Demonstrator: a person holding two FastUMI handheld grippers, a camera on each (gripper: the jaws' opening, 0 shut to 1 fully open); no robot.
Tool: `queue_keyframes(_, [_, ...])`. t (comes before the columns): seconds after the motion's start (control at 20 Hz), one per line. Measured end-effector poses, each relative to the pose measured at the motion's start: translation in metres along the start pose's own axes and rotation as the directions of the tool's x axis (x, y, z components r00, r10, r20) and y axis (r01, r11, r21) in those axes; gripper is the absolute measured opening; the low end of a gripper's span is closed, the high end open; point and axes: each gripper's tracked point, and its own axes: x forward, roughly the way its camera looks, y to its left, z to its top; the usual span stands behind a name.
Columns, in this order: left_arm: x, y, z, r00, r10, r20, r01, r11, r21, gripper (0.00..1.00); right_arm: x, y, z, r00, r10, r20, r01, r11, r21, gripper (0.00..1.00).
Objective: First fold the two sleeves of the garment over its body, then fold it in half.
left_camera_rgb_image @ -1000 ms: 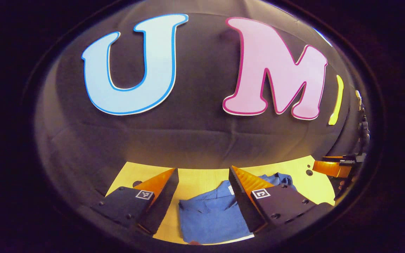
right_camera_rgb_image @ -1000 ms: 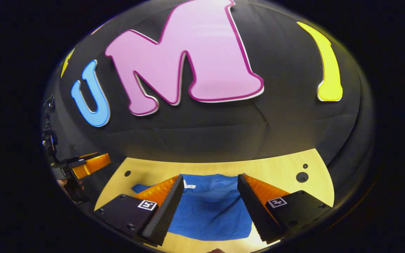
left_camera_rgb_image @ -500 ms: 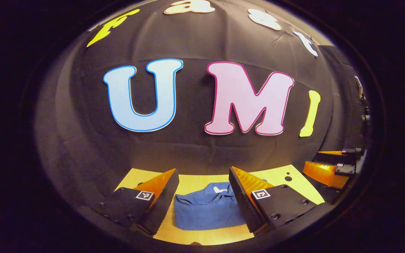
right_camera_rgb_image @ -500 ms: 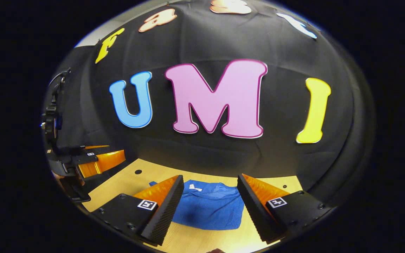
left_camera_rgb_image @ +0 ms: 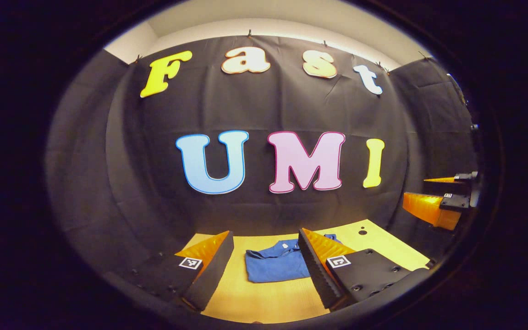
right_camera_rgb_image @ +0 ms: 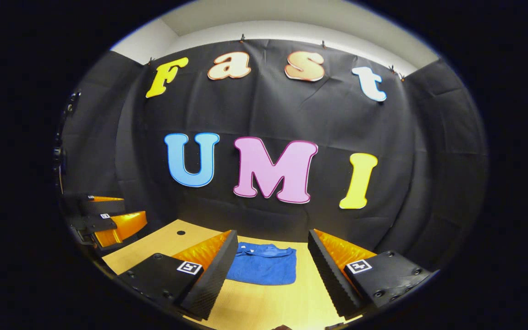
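Note:
A blue garment (left_camera_rgb_image: 273, 266) lies folded into a compact rectangle on the wooden table (left_camera_rgb_image: 264, 298), its collar tag facing the back wall. In the left gripper view my left gripper (left_camera_rgb_image: 265, 233) is open and empty, hanging above and short of the cloth. The right gripper (left_camera_rgb_image: 414, 191) hovers at the far right edge there, also open. In the right gripper view the garment (right_camera_rgb_image: 264, 269) rests flat between and beyond the fingers of my right gripper (right_camera_rgb_image: 273, 233), which holds nothing. The left gripper (right_camera_rgb_image: 134, 207) floats open at the left.
The table (right_camera_rgb_image: 264, 307) has small round holes near its back corners, one hole (left_camera_rgb_image: 362, 232) on the right and one hole (right_camera_rgb_image: 180, 233) on the left. Black cloth walls close in the booth on three sides.
Both grippers have pulled back and up from the garment, which now looks smaller and farther away. The garment stays folded on the table.

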Motion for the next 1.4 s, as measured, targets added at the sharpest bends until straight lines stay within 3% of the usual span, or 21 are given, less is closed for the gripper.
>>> queue_keyframes(0.15, [-0.051, 0.001, 0.007, 0.997, 0.004, 0.072, -0.007, 0.999, 0.042, 0.82, -0.042, 0.011, 0.009, 0.999, -0.020, 0.037, 0.021, 1.000, -0.019, 0.97])
queue_keyframes(0.3, [-0.089, -0.017, -0.002, 0.998, -0.030, 0.062, 0.029, 1.000, 0.006, 0.80, -0.074, 0.025, 0.009, 0.999, -0.008, 0.037, 0.008, 1.000, -0.002, 0.97])
queue_keyframes(0.65, [-0.133, -0.042, -0.018, 0.994, -0.042, 0.102, 0.051, 0.995, -0.089, 0.81, -0.119, 0.005, 0.015, 0.991, -0.044, 0.127, 0.050, 0.998, -0.046, 0.96])
queue_keyframes(0.9, [-0.152, -0.055, -0.037, 0.995, -0.065, 0.079, 0.069, 0.996, -0.049, 0.81, -0.122, 0.000, 0.010, 0.991, -0.050, 0.124, 0.058, 0.997, -0.060, 0.96])
queue_keyframes(1.4, [-0.173, -0.062, -0.009, 0.987, -0.053, 0.151, 0.064, 0.995, -0.073, 0.81, -0.127, -0.002, 0.012, 0.994, -0.038, 0.104, 0.040, 0.999, -0.023, 0.96])
